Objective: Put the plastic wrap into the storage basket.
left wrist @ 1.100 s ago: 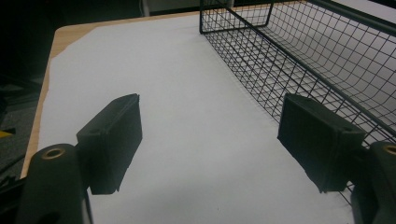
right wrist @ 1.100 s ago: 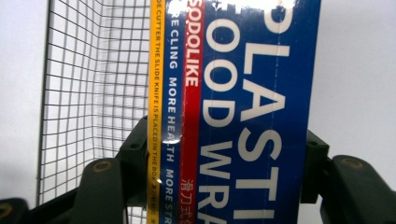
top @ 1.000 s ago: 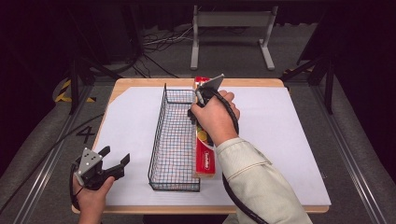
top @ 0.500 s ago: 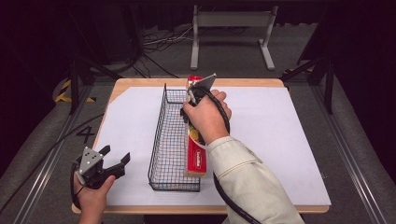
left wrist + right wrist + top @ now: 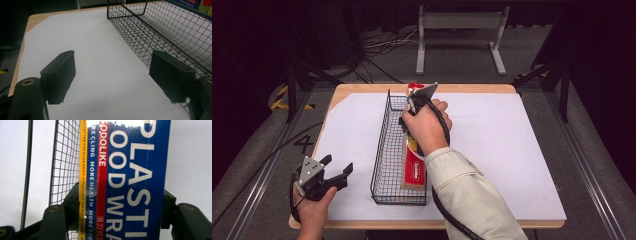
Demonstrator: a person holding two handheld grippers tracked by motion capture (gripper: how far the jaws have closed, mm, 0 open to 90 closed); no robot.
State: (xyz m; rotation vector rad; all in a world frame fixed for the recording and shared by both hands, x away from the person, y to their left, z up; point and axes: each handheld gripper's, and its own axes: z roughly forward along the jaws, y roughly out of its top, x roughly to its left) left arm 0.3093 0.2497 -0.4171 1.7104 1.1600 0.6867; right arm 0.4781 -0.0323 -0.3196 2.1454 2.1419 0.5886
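Observation:
A long box of plastic wrap (image 5: 414, 169), red and blue with white lettering (image 5: 130, 175), lies lengthwise along the right side of a black wire basket (image 5: 387, 150). My right gripper (image 5: 412, 111) is shut on the box near its far end, with a jaw pressed against each long side (image 5: 120, 210). I cannot tell whether the box rests on the basket's rim or floor. My left gripper (image 5: 339, 164) is held open over the table's front left corner, with nothing between its jaws (image 5: 112, 75). The basket's wall (image 5: 160, 27) stands just to its right.
A white sheet (image 5: 512, 150) covers the wooden table (image 5: 362, 89). The basket mesh (image 5: 66, 162) shows left of the box. A metal stand (image 5: 459, 37) and cables lie on the floor beyond the table.
The right hand has carried the box leftward, from beside the basket's right wall to over the basket's right side. The left gripper has stayed still.

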